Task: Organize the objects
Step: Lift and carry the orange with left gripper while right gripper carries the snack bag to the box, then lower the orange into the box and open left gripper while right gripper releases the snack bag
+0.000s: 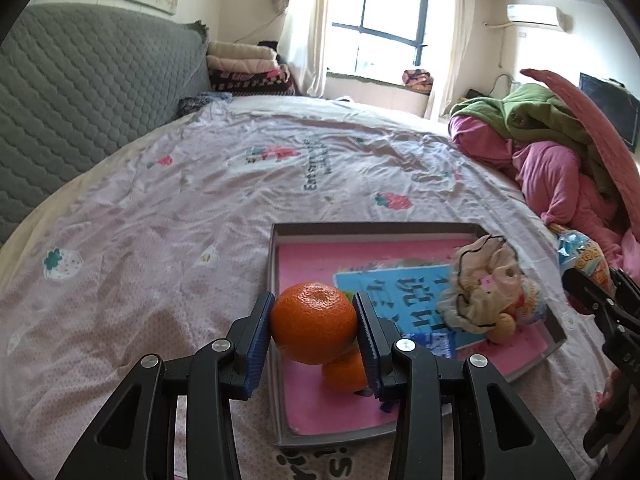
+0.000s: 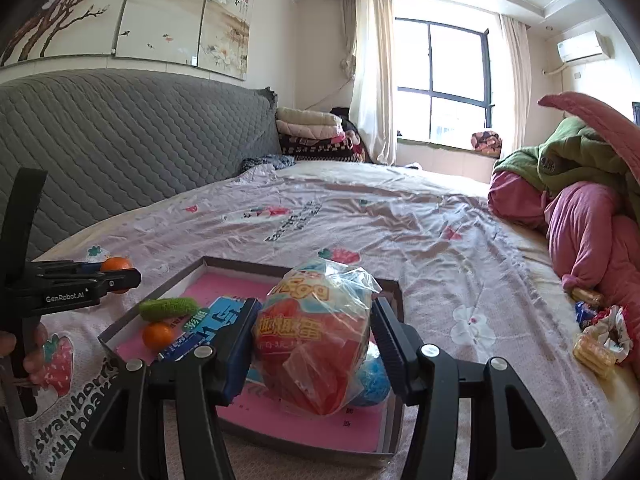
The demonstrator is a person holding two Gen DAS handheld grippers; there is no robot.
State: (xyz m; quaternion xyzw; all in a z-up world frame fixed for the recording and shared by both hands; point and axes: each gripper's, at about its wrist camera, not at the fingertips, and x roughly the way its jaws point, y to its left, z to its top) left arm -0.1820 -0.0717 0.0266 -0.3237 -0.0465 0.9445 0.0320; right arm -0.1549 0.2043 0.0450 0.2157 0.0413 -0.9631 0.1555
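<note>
Bedspread (image 1: 160,208) with strawberry print carries tray (image 1: 276,264) below sunlit window (image 1: 384,20).

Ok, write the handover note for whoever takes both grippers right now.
Left gripper: shut on an orange, held at the tray's left edge.
Right gripper: shut on a bagged snack, above the tray.
In the tray: a second orange, a green roll, a blue booklet, a doll.
Left: set down both held items; wrapped snacks remain on the bed at right.
</note>
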